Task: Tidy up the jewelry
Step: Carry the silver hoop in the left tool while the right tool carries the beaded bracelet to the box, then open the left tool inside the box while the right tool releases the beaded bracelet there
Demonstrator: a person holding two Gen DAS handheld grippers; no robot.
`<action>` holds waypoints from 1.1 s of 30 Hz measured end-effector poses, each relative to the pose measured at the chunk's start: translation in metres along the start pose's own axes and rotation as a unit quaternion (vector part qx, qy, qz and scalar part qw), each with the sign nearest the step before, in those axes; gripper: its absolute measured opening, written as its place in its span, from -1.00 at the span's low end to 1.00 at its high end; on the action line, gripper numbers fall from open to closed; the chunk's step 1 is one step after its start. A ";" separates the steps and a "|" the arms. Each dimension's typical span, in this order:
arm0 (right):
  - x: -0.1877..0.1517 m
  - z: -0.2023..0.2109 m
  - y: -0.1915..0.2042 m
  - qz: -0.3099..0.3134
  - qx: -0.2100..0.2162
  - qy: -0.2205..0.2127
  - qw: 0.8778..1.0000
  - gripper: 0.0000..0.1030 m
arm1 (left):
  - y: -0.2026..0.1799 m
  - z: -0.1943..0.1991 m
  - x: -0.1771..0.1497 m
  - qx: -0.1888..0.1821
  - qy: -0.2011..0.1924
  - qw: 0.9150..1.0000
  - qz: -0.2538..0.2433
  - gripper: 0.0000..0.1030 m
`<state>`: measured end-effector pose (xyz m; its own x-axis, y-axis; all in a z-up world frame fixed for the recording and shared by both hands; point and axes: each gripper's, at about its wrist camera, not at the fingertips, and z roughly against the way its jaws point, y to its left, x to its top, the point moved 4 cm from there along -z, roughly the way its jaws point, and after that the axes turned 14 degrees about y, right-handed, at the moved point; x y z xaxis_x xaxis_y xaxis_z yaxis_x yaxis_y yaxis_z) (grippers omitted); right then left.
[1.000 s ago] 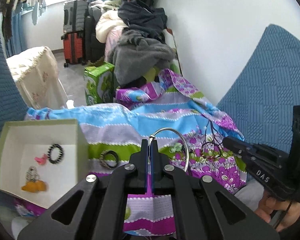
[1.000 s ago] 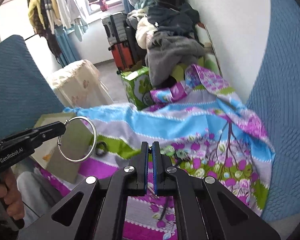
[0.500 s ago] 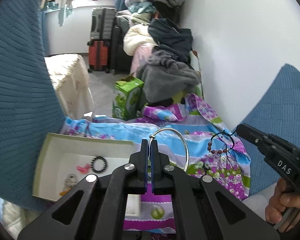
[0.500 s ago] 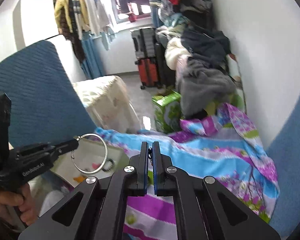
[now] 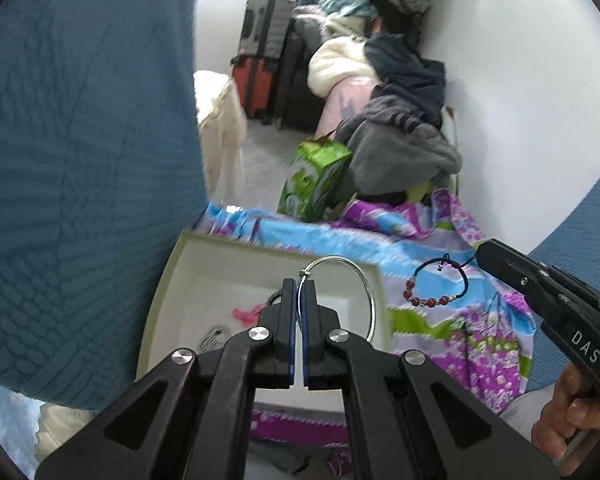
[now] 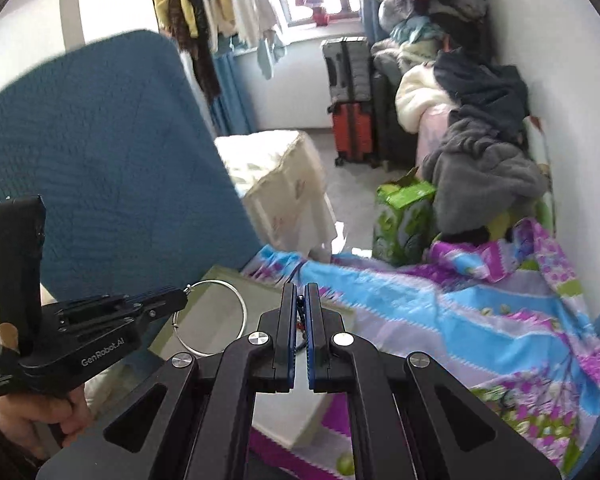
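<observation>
Left gripper [image 5: 299, 282] is pinched shut on a thin silver bangle [image 5: 354, 280]. The clasp end of the bangle sits between the two pads, and the rest of the ring sticks out to the right and stands up on its edge. In the left wrist view the ring hangs right above the shallow white box [image 5: 168, 280], which fills the lower middle of the picture. So the box lies straight ahead of this gripper and below it, and this hand is the nearer one to the box.

The right gripper [image 6: 300, 290] is pressed shut too. It holds the dark cord of a red bead bracelet [image 5: 436, 300]. In the left wrist view that bracelet dangles at the right middle of the picture, over the flowery bedsheet [image 5: 452, 344], just past the right rim of the box. Its long way runs side to side. I think it has to travel left to get above the box.

Some things are hard to see. The left gripper covers most of the box floor. Only a pink bit [image 5: 244, 313] and a stripy bit [image 5: 214, 336] peek out beside it, and I cannot tell what they are. In the right wrist view the bracelet is almost all hidden between the pads; only a bit of cord and a red dot show. A big blue cushion [image 5: 80, 160] fills the left side and hides that end of the bed.
</observation>
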<state>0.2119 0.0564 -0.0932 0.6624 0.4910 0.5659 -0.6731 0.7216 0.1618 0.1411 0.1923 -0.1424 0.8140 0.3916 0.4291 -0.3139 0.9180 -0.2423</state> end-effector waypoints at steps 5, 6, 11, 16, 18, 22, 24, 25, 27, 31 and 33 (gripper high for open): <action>-0.019 -0.042 0.007 -0.013 0.003 0.031 0.999 -0.98 | 0.020 -0.032 -0.013 0.006 0.036 0.999 0.006 -0.98; -0.024 -0.052 0.007 -0.017 0.003 0.039 0.999 -0.98 | 0.024 -0.037 -0.015 0.006 0.041 0.999 0.007 -0.98; -0.044 -0.087 0.006 -0.028 -0.006 0.071 0.997 -0.98 | 0.037 -0.065 -0.022 0.004 0.064 0.998 0.015 -0.98; -0.059 -0.108 0.003 -0.026 -0.021 0.092 0.995 -0.98 | 0.045 -0.082 -0.027 -0.001 0.078 0.997 0.022 -0.97; -0.064 -0.114 0.001 -0.026 -0.026 0.099 0.994 -0.97 | 0.048 -0.089 -0.030 -0.002 0.085 0.996 0.025 -0.97; -0.069 -0.118 0.000 -0.030 -0.024 0.107 0.994 -0.97 | 0.050 -0.092 -0.032 -0.005 0.088 0.996 0.027 -0.96; -0.067 -0.117 -0.003 -0.038 -0.016 0.107 0.993 -0.95 | 0.047 -0.090 -0.031 -0.008 0.088 0.996 0.028 -0.96; -0.066 -0.115 -0.004 -0.043 -0.010 0.107 0.993 -0.92 | 0.047 -0.089 -0.030 -0.010 0.088 0.996 0.028 -0.96; -0.062 -0.110 -0.004 -0.043 -0.006 0.103 0.994 -0.85 | 0.045 -0.080 -0.027 -0.005 0.079 0.996 0.031 -0.96; -0.051 -0.088 -0.006 -0.042 0.003 0.081 0.996 -0.61 | 0.036 -0.064 -0.018 -0.001 0.065 0.998 0.024 -0.61; -0.043 -0.071 -0.007 -0.036 0.006 0.065 0.997 -0.58 | 0.029 -0.046 -0.012 0.002 0.042 0.999 0.022 -0.29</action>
<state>0.2113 0.0651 -0.1755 0.7452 0.4982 0.4432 -0.6260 0.7517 0.2077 0.1445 0.2115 -0.1943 0.8381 0.4245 0.3428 -0.3516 0.9006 -0.2556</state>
